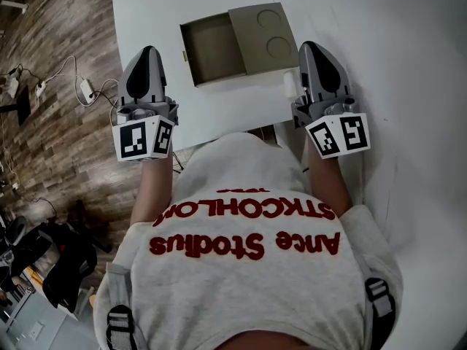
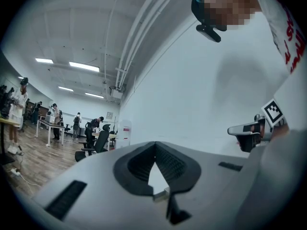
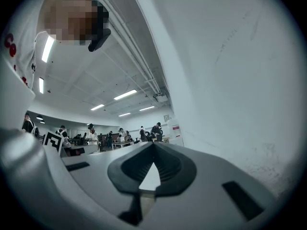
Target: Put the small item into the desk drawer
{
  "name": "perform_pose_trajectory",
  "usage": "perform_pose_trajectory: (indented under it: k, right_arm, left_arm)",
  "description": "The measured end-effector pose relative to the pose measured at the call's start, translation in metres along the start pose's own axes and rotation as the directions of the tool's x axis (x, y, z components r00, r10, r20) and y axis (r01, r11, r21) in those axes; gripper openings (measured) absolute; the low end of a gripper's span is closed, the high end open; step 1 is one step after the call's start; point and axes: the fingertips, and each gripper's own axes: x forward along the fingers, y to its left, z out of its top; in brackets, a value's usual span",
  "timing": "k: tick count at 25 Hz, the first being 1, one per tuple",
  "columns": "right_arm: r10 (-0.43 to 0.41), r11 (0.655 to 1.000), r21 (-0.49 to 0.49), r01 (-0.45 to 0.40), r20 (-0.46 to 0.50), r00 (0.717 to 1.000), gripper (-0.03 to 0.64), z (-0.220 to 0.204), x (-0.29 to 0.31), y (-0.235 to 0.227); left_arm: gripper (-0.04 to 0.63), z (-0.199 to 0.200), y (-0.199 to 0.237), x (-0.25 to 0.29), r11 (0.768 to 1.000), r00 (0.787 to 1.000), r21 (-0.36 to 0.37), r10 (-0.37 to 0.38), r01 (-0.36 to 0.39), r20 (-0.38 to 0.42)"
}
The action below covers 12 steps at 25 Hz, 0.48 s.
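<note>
A tan desk organiser (image 1: 263, 35) sits on the white desk (image 1: 387, 42), and its drawer (image 1: 213, 47) is pulled out to the left and looks empty. A small white item (image 1: 290, 84) stands on the desk just below the organiser, right beside my right gripper (image 1: 321, 71). That gripper is held near my chest over the desk edge and tilted up, shut with nothing between its pads (image 3: 152, 150). My left gripper (image 1: 146, 79) hangs left of the desk over the floor, also tilted up, shut and not holding anything (image 2: 155, 147). Both gripper views show ceiling and wall.
Wooden floor lies left of the desk with cables and a power strip (image 1: 86, 90). A dark bag or chair (image 1: 62, 261) is at the lower left. Far off in the left gripper view are people, tables and an office chair (image 2: 96, 145).
</note>
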Motion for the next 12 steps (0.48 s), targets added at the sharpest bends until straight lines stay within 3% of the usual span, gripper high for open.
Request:
perform_pose_trajectory:
  k: [4,7,12]
  right_arm:
    - [-0.021,1.0,-0.021,0.021,0.004,1.0,0.005,0.001,0.004,-0.002]
    - [-0.019,1.0,0.021,0.019,0.006,1.0,0.005,0.003,0.01,-0.004]
    - [-0.031,0.999,0.016,0.031,0.005,0.999,0.005,0.015,0.02,0.003]
  left_arm:
    - [0.008,-0.003,-0.004,0.008,0.999,0.999,-0.006,-0.047,0.047,-0.006]
    - [0.008,-0.002,-0.007,0.014,0.997,0.997,0.0,-0.082,0.082,-0.003]
    - [0.008,0.011,0.004,0.02,0.995,0.995,0.015,-0.096,0.096,0.011]
